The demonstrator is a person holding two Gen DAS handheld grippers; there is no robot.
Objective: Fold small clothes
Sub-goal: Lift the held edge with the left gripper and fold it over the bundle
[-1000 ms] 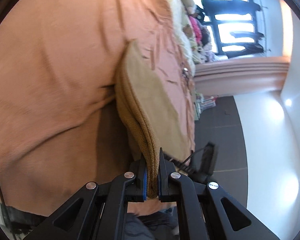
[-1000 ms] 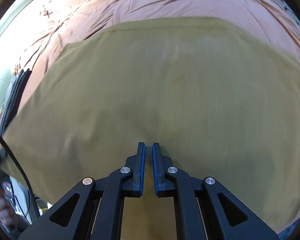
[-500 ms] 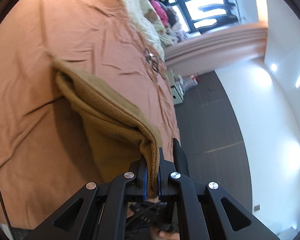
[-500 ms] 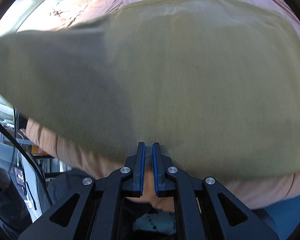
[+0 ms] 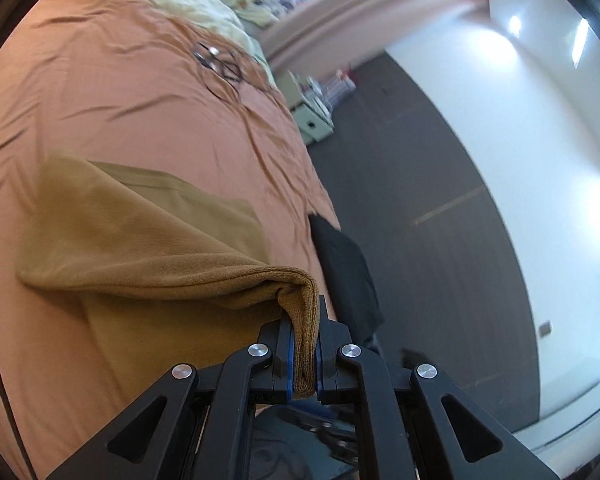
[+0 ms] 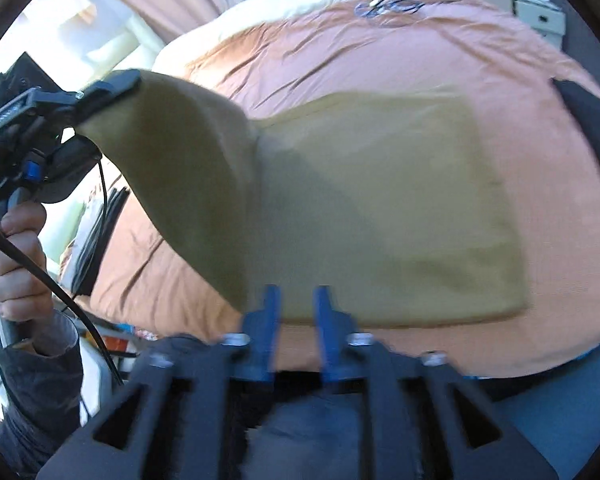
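Observation:
A tan garment (image 5: 140, 240) lies on the orange bedspread (image 5: 120, 92), one side lifted off it. My left gripper (image 5: 303, 344) is shut on that raised, doubled edge. In the right wrist view the left gripper (image 6: 112, 84) holds the flap up at the left while the rest of the garment (image 6: 380, 200) lies flat as a rectangle. My right gripper (image 6: 296, 304) hovers at the garment's near edge. Its jaws are opening, and nothing is between them. A hand (image 6: 16, 248) grips the left tool's handle.
A black cloth (image 5: 344, 272) hangs over the bed's edge beside the dark floor (image 5: 420, 200). A cream blanket (image 5: 188, 4) and piled clothes lie at the bed's far end. Pale boxes (image 5: 312, 120) stand on the floor. A cable (image 6: 60, 292) trails from the left tool.
The left gripper has risen and swung with the garment's edge, peeling a flap off the bed. The right gripper has backed off the cloth to its near edge and its jaws have parted.

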